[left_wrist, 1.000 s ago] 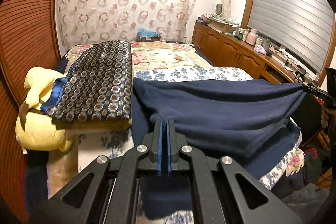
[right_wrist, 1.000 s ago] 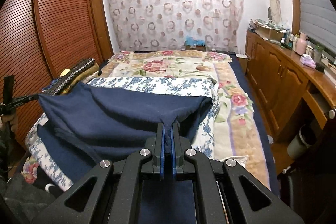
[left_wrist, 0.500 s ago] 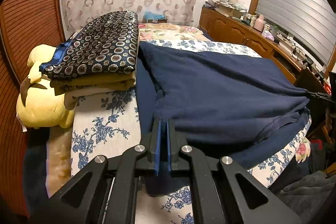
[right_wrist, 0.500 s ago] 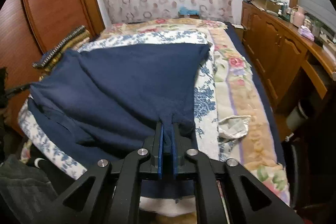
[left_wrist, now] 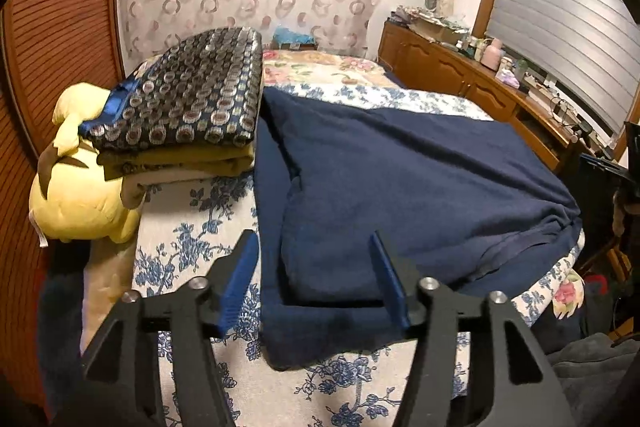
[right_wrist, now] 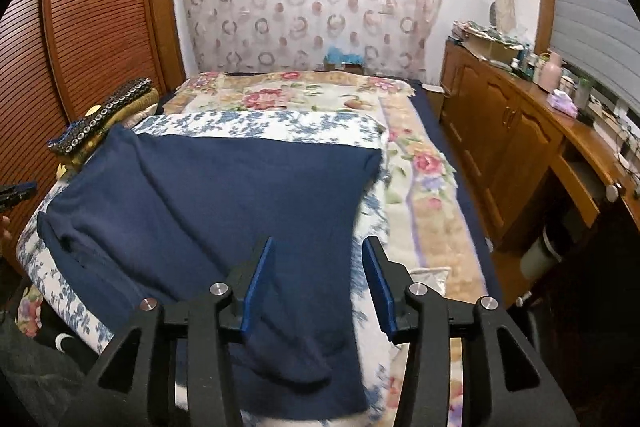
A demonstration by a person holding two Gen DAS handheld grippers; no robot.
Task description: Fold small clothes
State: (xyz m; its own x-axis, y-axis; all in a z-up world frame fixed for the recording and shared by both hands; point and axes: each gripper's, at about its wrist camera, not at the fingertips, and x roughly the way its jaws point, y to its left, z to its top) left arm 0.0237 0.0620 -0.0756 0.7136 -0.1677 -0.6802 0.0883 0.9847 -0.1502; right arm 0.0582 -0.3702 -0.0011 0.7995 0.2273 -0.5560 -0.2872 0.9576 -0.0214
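At the far left, in the left wrist view, a yellow plush [left_wrist: 76,203] lies at the bed's edge beside a louvred wardrobe [left_wrist: 52,39]. Just right of it sits a stack [left_wrist: 188,107] of folded cloths, a ring-patterned dark one on top of mustard ones. Next comes the navy garment [left_wrist: 400,187], lying folded on the bed [left_wrist: 192,227] over a blue-flowered sheet, its upper layer laid back over the lower one, whose edge shows along the near and left sides.

The left tongs [left_wrist: 316,279] stand wide over the garment's near left corner; their jaws have just been opening, and the blue pads [left_wrist: 240,279] touch no cloth, though the corner lies between them.

In the right wrist view the right tongs [right_wrist: 316,283] stand partly wide over the garment's [right_wrist: 224,203] near right edge; they too have just been opening, and the cloth lies loose between the pads [right_wrist: 256,283], blurred at its right edge.

Further right a rose-patterned cover [right_wrist: 424,195] runs along the bed, and a wooden cabinet [right_wrist: 504,135] with clutter on top lines the right wall. A ring-patterned curtain [right_wrist: 312,3] hangs at the far end.
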